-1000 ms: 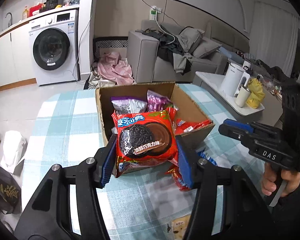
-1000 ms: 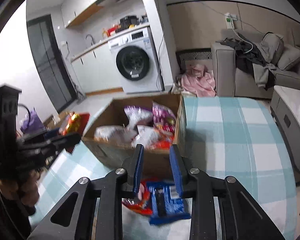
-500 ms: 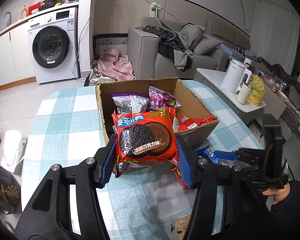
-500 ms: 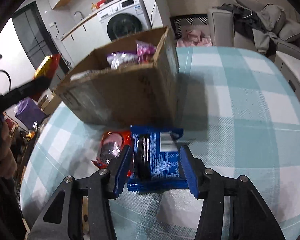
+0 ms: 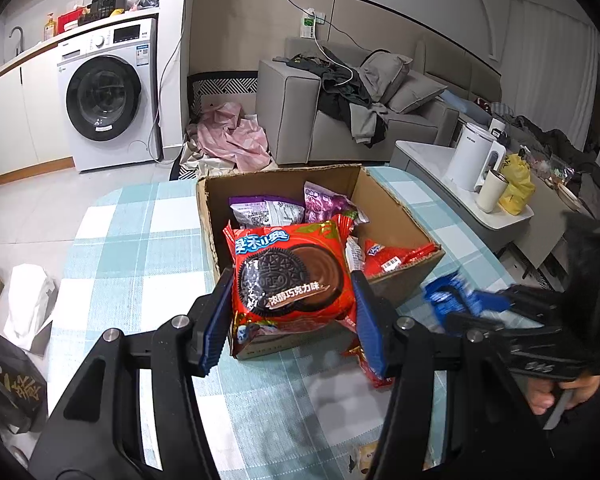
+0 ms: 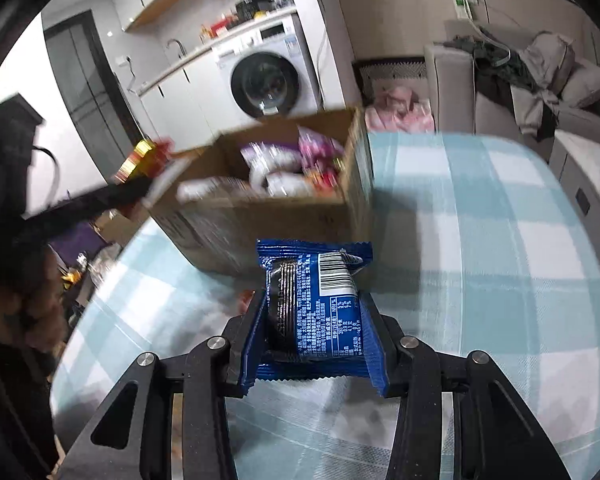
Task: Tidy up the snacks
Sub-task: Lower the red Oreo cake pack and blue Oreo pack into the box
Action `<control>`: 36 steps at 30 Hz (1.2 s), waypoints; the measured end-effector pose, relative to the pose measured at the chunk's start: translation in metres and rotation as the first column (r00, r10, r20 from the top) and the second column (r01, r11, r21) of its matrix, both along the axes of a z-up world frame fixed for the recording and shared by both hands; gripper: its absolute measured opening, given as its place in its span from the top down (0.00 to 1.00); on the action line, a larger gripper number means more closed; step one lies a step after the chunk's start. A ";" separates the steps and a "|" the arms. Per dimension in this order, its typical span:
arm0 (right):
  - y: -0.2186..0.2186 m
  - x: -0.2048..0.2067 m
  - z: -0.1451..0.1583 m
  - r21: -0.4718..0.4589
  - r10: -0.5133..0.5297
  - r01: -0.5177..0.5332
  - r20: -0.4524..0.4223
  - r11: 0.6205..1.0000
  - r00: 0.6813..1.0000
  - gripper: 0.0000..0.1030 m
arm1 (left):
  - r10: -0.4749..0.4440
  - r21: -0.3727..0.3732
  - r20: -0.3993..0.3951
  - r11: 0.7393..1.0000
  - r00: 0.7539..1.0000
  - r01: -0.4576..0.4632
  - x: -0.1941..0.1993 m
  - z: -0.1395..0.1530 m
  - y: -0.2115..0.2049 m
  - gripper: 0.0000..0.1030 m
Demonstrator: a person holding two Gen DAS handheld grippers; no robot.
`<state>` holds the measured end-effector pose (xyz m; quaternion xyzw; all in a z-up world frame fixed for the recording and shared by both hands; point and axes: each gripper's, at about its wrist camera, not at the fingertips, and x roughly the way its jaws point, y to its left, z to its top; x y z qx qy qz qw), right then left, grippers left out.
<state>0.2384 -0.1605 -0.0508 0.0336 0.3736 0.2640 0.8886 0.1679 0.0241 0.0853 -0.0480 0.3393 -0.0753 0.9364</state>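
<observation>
Red cookie packet (image 5: 292,276), blue packet (image 6: 316,308), brown box (image 5: 396,216), teal-and-white checked tablecloth (image 5: 140,240).

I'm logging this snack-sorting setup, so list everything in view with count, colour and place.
Cardboard box: one, brown, on the table, holding purple, white and red packets.
Red Oreo pack: one, in the left gripper.
Blue cookie pack: one, in the right gripper.
Red packet: one, on the cloth by the box.
Tablecloth: one, teal and white check.
Washing machine: one, white, far left.
Sofa: one, grey, clothes on it.
Kettle: one, white, side table.
Left gripper: black, blue pads, shut.
Right gripper: black, blue pads, shut.
</observation>
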 end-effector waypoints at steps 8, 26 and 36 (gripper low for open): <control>0.005 0.002 0.048 0.065 -0.003 -0.003 0.093 0.998 0.996 0.58 | 0.005 -0.006 0.013 1.000 1.000 -0.005 0.014 0.004 0.002 0.49; 0.034 0.064 0.067 0.111 -0.032 0.021 0.093 0.994 0.995 0.58 | 0.018 0.004 0.008 1.000 1.000 -0.018 0.062 -0.006 0.004 0.49; 0.047 0.088 0.061 0.098 -0.036 0.028 0.078 0.995 0.996 0.58 | 0.036 0.009 -0.009 0.999 0.999 -0.036 0.089 -0.026 0.002 0.49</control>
